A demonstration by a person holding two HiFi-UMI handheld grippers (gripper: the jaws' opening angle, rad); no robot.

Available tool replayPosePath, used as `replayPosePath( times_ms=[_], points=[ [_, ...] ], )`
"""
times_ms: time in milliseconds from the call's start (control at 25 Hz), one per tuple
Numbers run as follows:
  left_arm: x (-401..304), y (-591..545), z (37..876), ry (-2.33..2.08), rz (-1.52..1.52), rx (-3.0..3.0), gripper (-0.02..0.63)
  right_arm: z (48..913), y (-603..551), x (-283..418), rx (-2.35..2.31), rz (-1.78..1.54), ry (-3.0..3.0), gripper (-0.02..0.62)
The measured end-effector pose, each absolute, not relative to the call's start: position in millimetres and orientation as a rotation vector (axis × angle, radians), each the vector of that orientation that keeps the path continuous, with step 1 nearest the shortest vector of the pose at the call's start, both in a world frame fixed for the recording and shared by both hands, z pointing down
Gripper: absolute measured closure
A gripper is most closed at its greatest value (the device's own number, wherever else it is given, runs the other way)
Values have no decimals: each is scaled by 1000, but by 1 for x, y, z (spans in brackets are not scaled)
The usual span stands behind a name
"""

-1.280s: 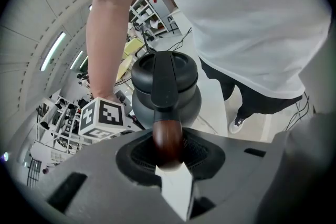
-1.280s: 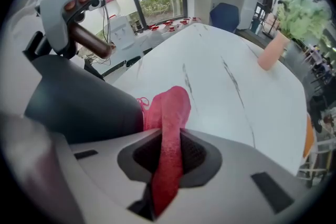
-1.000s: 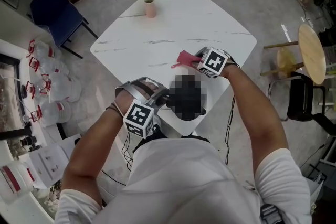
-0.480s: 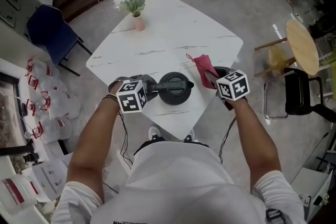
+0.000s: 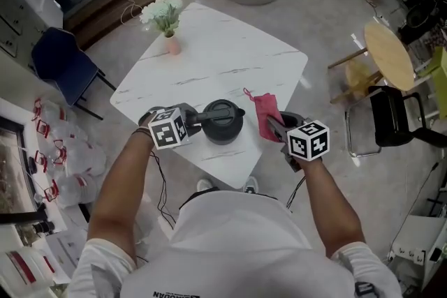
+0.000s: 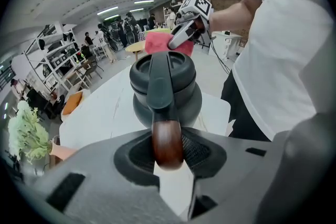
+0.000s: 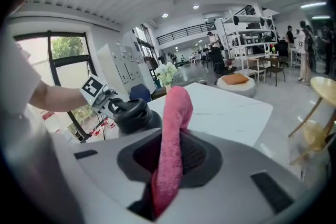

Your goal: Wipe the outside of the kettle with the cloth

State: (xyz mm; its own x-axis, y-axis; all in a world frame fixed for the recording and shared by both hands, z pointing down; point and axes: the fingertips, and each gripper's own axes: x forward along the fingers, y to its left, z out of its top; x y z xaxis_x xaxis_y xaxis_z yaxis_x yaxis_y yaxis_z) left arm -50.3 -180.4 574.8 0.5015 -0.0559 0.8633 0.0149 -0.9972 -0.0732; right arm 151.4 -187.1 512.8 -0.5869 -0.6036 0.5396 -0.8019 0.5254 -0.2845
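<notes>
Head view: the kettle is seen only from above, showing lid, spout and handle; its sides are hidden. The tips of the left gripper are lost against the dark handle. The left gripper view settles the matter: the brown wooden handle end sits between the pads, which lie against it on both sides, and the jaws have just been opening. In that view the kettle's far side is hidden and the cloth shows only partly, behind the lid. The right gripper is clamped on the pink cloth, whose lower end is buried between the jaws.

The surface is white marble with rounded corners. The kettle stands upright near its front edge, and the cloth is held in the air just to the kettle's right, apart from it. A vase of pale flowers stands at the far-left corner. Around it is an open hall, with a blue chair at left and a black chair at right.

Bare marble runs from the kettle to the vase. The right gripper's marker cube hangs past the right edge — over the floor.
</notes>
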Motion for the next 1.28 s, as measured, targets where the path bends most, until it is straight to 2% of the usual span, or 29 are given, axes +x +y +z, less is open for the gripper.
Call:
replayPosePath(
  times_ms=[160,360,480,560,680,800,1280],
  points=[
    [-54,-185,564,106,-1485,-2685,432,502,-187,150,1171,688,-2400,532],
    [-79,-186,530,425,-1251,-2898,438,488,-188,144,1193,627,-2421,531],
    [-97,-185,510,790,-979,-3039,478,484,-185,141,1221,630,-2443,531],
    [-109,-183,500,1065,-812,-3079,542,483,-181,140,1235,631,-2454,531],
    [-121,-177,494,1458,-557,-3128,600,484,-175,137,1242,621,-2461,531],
    [-121,-166,498,1663,-381,-3158,601,485,-169,135,1260,621,-2469,531],
    [-90,-135,515,1647,-497,-3159,601,511,-136,141,1340,619,-2404,532]
  ],
)
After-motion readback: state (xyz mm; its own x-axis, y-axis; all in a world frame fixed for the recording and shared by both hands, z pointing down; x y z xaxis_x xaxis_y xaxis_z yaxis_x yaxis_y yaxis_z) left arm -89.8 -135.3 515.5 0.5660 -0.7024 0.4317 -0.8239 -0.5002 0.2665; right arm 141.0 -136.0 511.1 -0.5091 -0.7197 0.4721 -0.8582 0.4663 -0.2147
